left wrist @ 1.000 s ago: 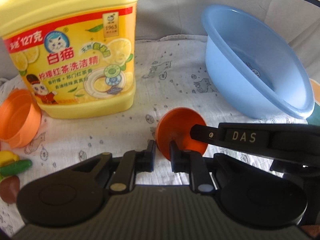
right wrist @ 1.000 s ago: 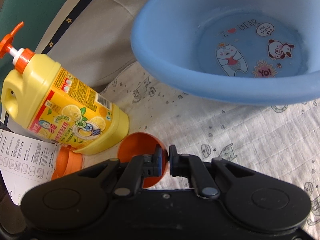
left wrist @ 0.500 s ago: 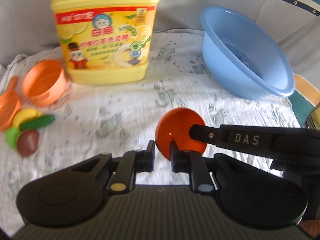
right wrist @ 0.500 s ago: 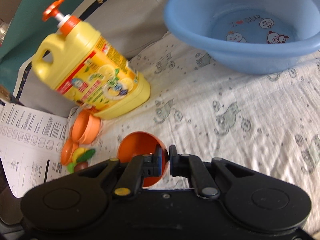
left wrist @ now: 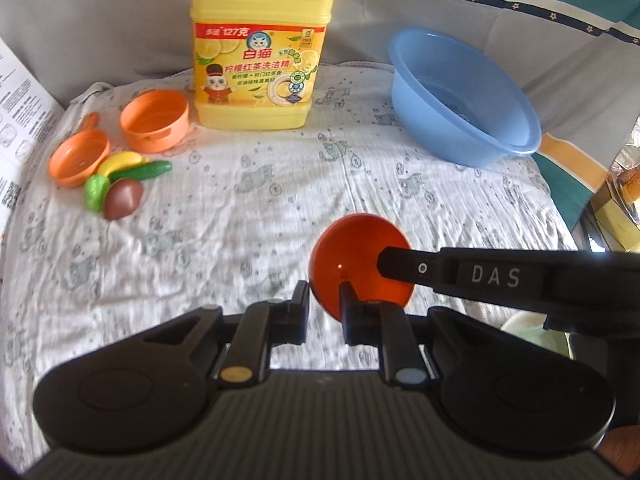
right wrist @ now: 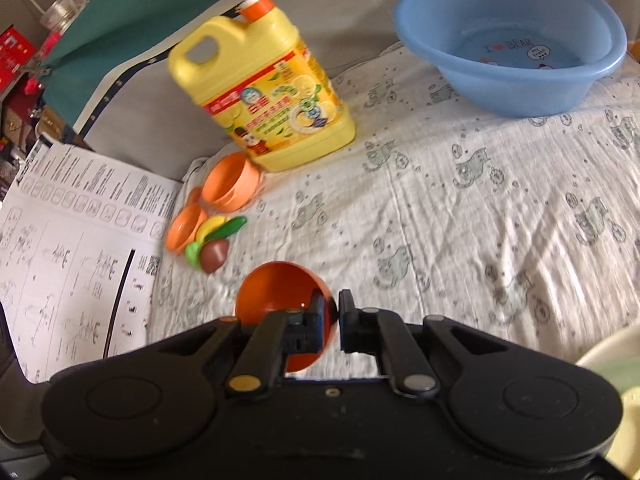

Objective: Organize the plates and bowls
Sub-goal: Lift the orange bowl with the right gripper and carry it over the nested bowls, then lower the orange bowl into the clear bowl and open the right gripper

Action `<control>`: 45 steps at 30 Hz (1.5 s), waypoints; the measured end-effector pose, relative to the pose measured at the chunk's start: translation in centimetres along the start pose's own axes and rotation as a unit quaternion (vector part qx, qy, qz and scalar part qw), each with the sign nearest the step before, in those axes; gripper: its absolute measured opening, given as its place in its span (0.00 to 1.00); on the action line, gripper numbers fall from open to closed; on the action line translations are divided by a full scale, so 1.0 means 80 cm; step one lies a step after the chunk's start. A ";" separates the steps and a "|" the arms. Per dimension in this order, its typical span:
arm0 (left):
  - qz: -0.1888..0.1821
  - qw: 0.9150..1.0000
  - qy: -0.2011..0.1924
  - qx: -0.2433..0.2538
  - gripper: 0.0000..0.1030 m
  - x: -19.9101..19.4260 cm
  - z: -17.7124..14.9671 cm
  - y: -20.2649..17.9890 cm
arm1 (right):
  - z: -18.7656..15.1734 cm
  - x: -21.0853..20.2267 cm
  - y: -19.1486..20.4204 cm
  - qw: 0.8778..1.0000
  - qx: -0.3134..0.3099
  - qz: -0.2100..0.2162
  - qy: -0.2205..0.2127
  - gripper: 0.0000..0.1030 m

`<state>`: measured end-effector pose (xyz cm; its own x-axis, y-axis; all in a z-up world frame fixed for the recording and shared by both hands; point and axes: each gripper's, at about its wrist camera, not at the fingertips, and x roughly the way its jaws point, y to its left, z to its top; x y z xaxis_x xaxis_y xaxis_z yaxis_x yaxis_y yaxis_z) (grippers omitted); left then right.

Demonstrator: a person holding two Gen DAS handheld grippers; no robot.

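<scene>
Both tongs grasp one small orange bowl (left wrist: pixel 360 260) at the same time. Left gripper (left wrist: pixel 324 300) pinches the near edge of the bowl's rim, w/ one finger inside and one outside. Right gripper (right wrist: pixel 332 312) is clenched on the opposite side of the rim; in the left wrist view its finger (left wrist: pixel 404 266) comes in from the right, marked "DAS", and its tip lies on the bowl. In the right wrist view the bowl (right wrist: pixel 276 292) shows its hollow side, tilted, w/ the left finger of that gripper inside it. Bowl is held above the white cloth (left wrist: pixel 240 208) w/ small cat prints, at the near part of the scene, not touching the cloth.

Far centre: a big yellow soap bottle (left wrist: pixel 256 64) w/ orange pump stands upright on the cloth. Far right: a blue basin (left wrist: pixel 460 92), w/ cartoon stickers on its bottom. Left of the bottle: an orange cup (left wrist: pixel 154 120), tilted toward the camera, and just beside it a small orange pan (left wrist: pixel 78 158). Touching the pan are toy foods (left wrist: pixel 120 184): yellow, green, brown pieces in one small heap. Far left edge: a printed paper sheet (right wrist: pixel 72 248). Near right corner: a pale green plate (right wrist: pixel 612 368), only partly visible.
</scene>
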<state>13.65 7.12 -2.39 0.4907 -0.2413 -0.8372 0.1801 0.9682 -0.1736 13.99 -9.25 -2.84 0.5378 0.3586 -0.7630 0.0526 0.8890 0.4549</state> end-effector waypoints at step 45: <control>0.004 1.000 0.025 0.001 0.15 -0.069 -0.155 0.016 | -0.150 -0.039 0.032 0.994 -0.069 -0.012 0.086 0.08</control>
<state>0.63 10.49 -4.42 0.4482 -0.2302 -0.8638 0.1785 0.9699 -0.1658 2.36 -4.72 -4.82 0.3845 0.3693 -0.8461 -0.0574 0.9243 0.3773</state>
